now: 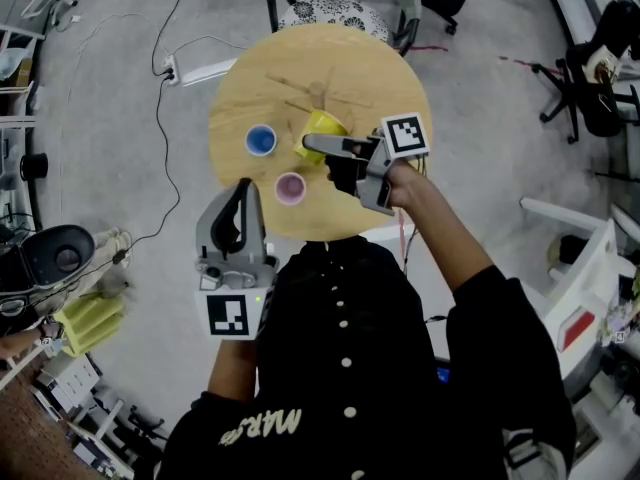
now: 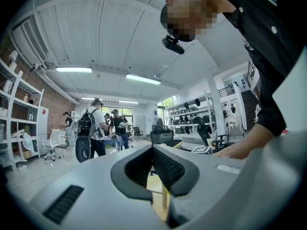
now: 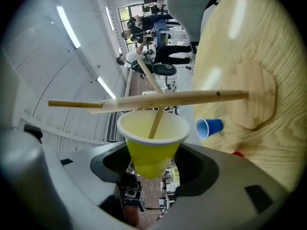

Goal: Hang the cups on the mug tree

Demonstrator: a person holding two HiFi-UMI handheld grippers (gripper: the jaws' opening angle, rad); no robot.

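Right gripper (image 3: 153, 164) clamps a yellow paper cup (image 3: 152, 145), hiding a wooden mug tree (image 3: 192, 97) peg's tip; left gripper (image 2: 154, 157) closed, empty.

Round wooden table (image 1: 400, 78) is standing on grey floor (image 1: 120, 168). Mug tree (image 1: 318, 93) is standing upright on its round base near the table's middle. Blue cup (image 1: 261, 140) and pink cup (image 1: 290, 188) are sitting mouth-up toward the near-left edge, near each other, not touching, both clear of the tree's base.
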